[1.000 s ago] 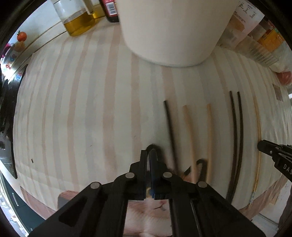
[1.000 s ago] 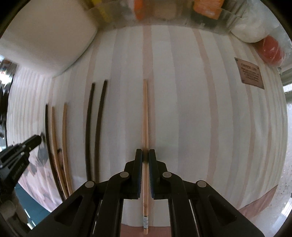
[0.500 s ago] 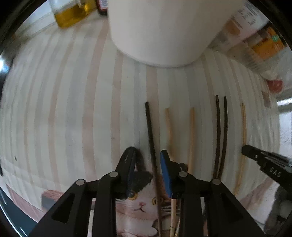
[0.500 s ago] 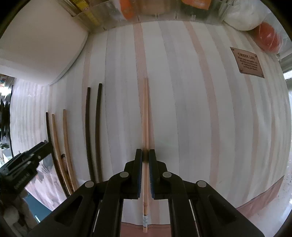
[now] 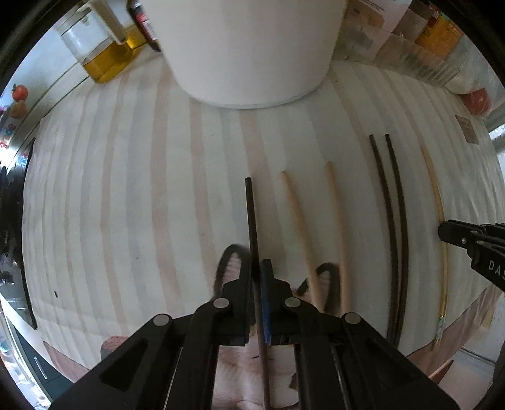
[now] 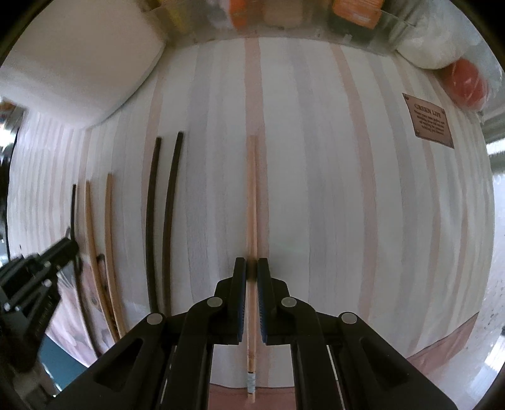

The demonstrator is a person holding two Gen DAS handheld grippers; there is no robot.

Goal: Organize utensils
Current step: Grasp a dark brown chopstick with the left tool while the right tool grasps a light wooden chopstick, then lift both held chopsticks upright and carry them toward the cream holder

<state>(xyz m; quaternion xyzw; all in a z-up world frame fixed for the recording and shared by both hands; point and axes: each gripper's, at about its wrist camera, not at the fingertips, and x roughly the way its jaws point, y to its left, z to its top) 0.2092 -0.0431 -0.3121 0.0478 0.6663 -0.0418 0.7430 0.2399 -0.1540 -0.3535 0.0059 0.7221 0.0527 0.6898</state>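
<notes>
Chopsticks lie side by side on a striped placemat (image 5: pixel 126 189). My left gripper (image 5: pixel 257 268) is shut on a single dark chopstick (image 5: pixel 251 214) at the left of the row. Right of it lie two light wooden chopsticks (image 5: pixel 296 214), then a pair of dark chopsticks (image 5: pixel 389 202). My right gripper (image 6: pixel 251 268) is shut on a light bamboo chopstick (image 6: pixel 251 195) with a pale band near its handle end; that chopstick also shows in the left wrist view (image 5: pixel 437 195). The dark pair (image 6: pixel 161 202) lies left of it in the right wrist view.
A large white round container (image 5: pixel 252 47) stands at the back of the mat. An oil bottle (image 5: pixel 101 53) stands back left. Jars and packets (image 6: pixel 284 12) line the back edge. A cat picture (image 5: pixel 233 274) is printed near the mat's front edge. A brown label (image 6: pixel 430 120) sits far right.
My left gripper was shut and empty, opened around the single dark chopstick, and is now shut on it. My right gripper has stayed shut on the bamboo chopstick.
</notes>
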